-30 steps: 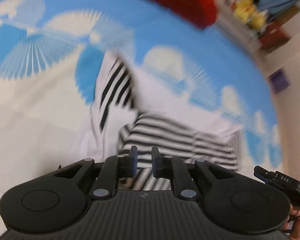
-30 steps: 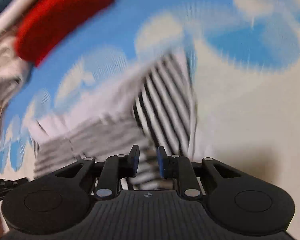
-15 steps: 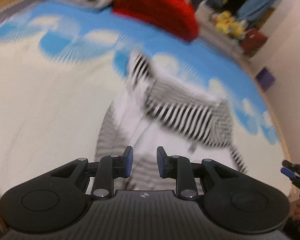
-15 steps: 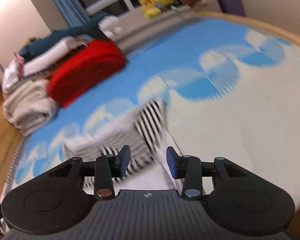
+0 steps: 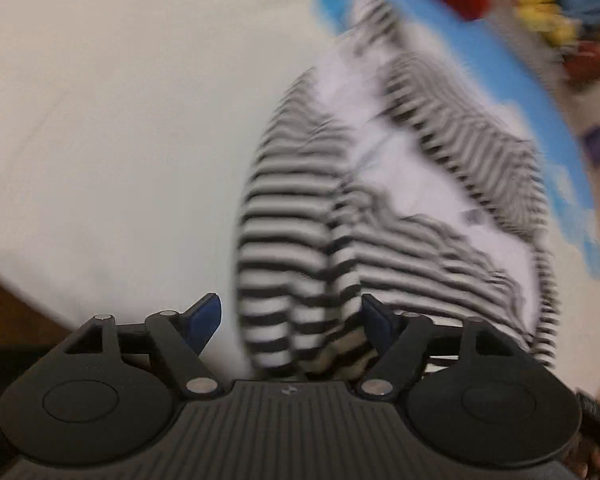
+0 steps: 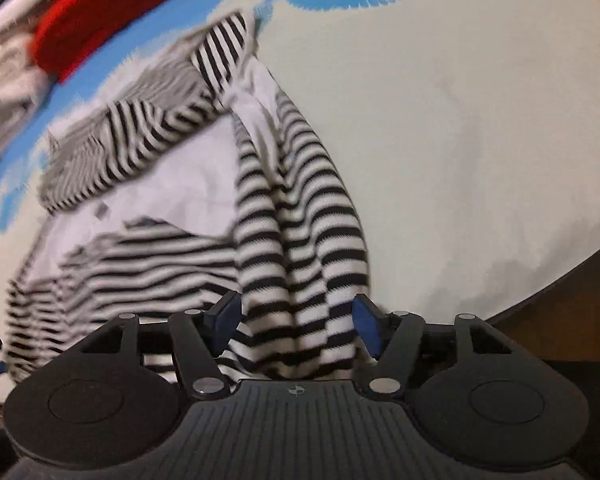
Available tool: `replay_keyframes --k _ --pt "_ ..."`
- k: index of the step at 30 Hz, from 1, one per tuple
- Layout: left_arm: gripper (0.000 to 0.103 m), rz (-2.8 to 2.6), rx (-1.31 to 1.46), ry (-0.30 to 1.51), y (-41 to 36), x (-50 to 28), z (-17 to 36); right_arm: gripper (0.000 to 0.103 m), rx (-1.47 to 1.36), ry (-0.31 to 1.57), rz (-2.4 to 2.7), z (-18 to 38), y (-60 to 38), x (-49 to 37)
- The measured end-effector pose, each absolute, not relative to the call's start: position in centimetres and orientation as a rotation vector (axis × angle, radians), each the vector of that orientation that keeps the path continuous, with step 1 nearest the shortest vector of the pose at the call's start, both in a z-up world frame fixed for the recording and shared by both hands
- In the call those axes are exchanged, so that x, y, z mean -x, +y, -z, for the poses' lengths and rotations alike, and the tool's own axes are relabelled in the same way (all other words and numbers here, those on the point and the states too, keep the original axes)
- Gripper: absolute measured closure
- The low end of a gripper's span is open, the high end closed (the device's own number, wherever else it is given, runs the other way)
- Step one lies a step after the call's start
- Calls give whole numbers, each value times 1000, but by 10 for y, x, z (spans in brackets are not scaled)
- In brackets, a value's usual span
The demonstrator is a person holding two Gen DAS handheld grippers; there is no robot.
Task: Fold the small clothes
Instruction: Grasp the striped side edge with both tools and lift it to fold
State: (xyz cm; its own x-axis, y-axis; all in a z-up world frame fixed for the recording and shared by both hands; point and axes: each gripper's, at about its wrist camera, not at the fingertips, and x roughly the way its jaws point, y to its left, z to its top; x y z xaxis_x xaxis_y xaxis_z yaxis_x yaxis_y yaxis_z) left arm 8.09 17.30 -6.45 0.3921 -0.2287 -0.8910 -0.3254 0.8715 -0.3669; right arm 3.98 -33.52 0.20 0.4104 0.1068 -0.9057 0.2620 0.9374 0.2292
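Note:
A black-and-white striped garment (image 5: 292, 240) lies rumpled on the bed, its white inside showing in the middle; it also shows in the right wrist view (image 6: 300, 240). My left gripper (image 5: 292, 320) is open, with the near striped end of the garment between its blue-padded fingers. My right gripper (image 6: 296, 322) is open too, with a striped sleeve or leg end lying between its fingers. Both views are blurred by motion.
The bed has a cream and blue patterned cover (image 6: 460, 120). A red folded item (image 6: 108, 16) and pale folded clothes (image 6: 4, 80) lie at the far side. The bed's wooden edge (image 6: 560, 292) is near at the right, with floor (image 5: 8, 304) beyond.
Both grippers have opened wide and dropped low toward the garment's near end. The cameras swung from a raised view of the room back down onto the bed.

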Motion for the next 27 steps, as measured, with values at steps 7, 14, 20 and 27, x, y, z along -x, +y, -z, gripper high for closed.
replay_keyframes --k 7,14,20,27 --pt "75 -45 563 1216 179 -82 82 63 -306 1163 104 13 -330 -38" --pt "95 43 596 1079 175 -61 44 96 -493 986 142 -23 -366 -30" --pt "93 -20 538 1197 169 -51 62 94 -487 1080 172 -12 -378 -30" --pt "66 -25 613 1199 184 -65 67 66 -426 1182 142 7 -364 -36"
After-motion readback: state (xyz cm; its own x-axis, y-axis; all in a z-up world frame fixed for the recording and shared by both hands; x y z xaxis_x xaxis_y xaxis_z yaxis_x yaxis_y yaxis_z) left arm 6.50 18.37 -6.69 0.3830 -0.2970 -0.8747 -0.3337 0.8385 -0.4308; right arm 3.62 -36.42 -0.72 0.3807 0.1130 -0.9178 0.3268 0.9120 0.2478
